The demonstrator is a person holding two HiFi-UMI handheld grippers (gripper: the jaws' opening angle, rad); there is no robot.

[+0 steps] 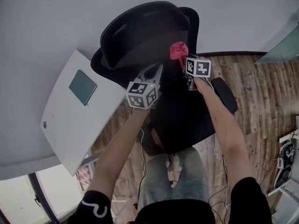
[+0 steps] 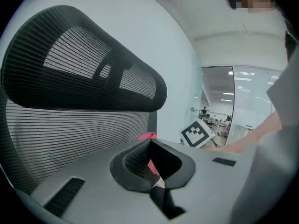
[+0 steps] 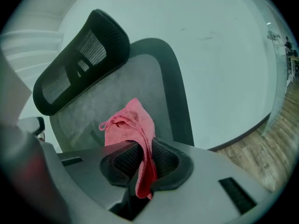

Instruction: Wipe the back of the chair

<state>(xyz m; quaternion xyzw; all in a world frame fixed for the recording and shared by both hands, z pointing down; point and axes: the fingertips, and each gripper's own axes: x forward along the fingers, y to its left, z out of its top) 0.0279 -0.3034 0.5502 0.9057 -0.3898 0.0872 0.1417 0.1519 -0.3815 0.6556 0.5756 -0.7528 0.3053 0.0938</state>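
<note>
Right tool (image 3: pixel 142 146) is clenched on the pink cloth (image 3: pixel 130 125), which is bunched at the right side of the mesh chair back (image 3: pixel 84 120), below the headrest (image 3: pixel 79 55). Left tool (image 2: pixel 149 146) is closed with nothing between its jaws and hangs near the back. Judgement: the cloth should be pressed flat to the mesh and swept across and downward in overlapping passes, with a firm grip; actual contact cannot be confirmed

This is an office. A black mesh chair (image 1: pixel 140 31) with a headrest stands against a pale wall (image 1: pixel 46 13). A white desk (image 1: pixel 70 125) is just left of it, and there is wood-plank floor (image 1: pixel 261 92) to its right. Past the chair, a glass partition (image 2: pixel 217 101) shows more desks (image 2: pixel 219 121) under strip lights (image 2: pixel 227 94).
</note>
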